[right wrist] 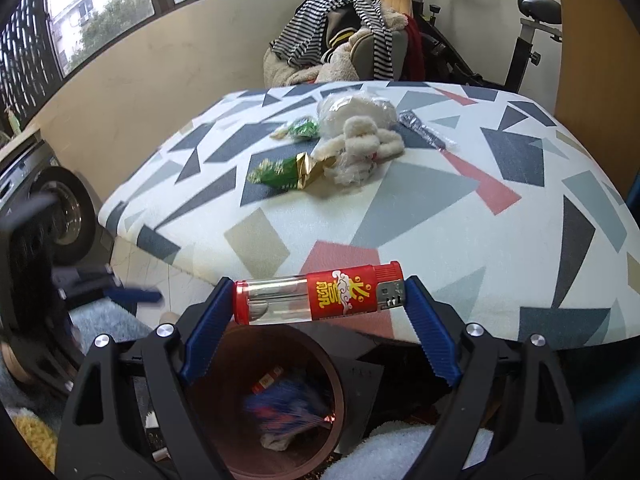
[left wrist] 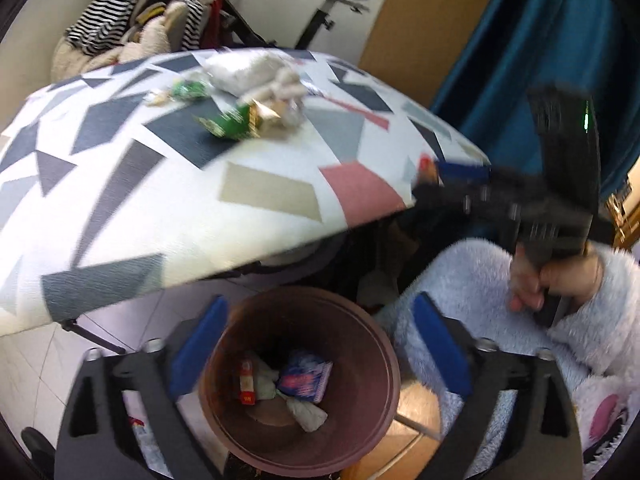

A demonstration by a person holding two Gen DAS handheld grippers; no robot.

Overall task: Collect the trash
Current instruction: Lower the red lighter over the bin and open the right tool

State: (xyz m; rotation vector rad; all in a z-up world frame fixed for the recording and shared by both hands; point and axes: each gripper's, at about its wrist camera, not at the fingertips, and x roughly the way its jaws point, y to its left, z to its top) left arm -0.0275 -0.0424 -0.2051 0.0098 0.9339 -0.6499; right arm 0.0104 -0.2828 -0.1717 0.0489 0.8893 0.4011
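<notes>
Red plastic lighter (right wrist: 318,299), clear-bodied at one end: held lengthwise across the right gripper (right wrist: 318,320), one blue pad on each end cap, above the near edge of the patterned table (right wrist: 500,240) and just short of the brown bin (right wrist: 332,396) below. Right gripper: pinching the lighter by its ends only. Risk, as judged: an end-to-end grip on a smooth tube has little purchase, so a twist or a bump against the table edge could pop it loose to fall on the floor beside the bin, not into it. Left gripper (left wrist: 320,356): fingers (left wrist: 198,350) spread wide, nothing between them, poised over the bin's mouth in the left wrist view. Bin contents: a blue packet (left wrist: 306,376), a red-and-yellow wrapper (left wrist: 246,384) and crumpled tissue (left wrist: 306,414), all at the bottom. Risk: both grippers crowd the same opening, and the right one could knock the left if it goes straight in. Still on the table, well back from the edge: green wrappers (right wrist: 280,172), gold foil (right wrist: 308,170), a heap of white wadding (right wrist: 360,140) and a dark wrapper (right wrist: 424,130). Risk: the loose wadding may drag neighbouring scraps off the table when picked.
</notes>
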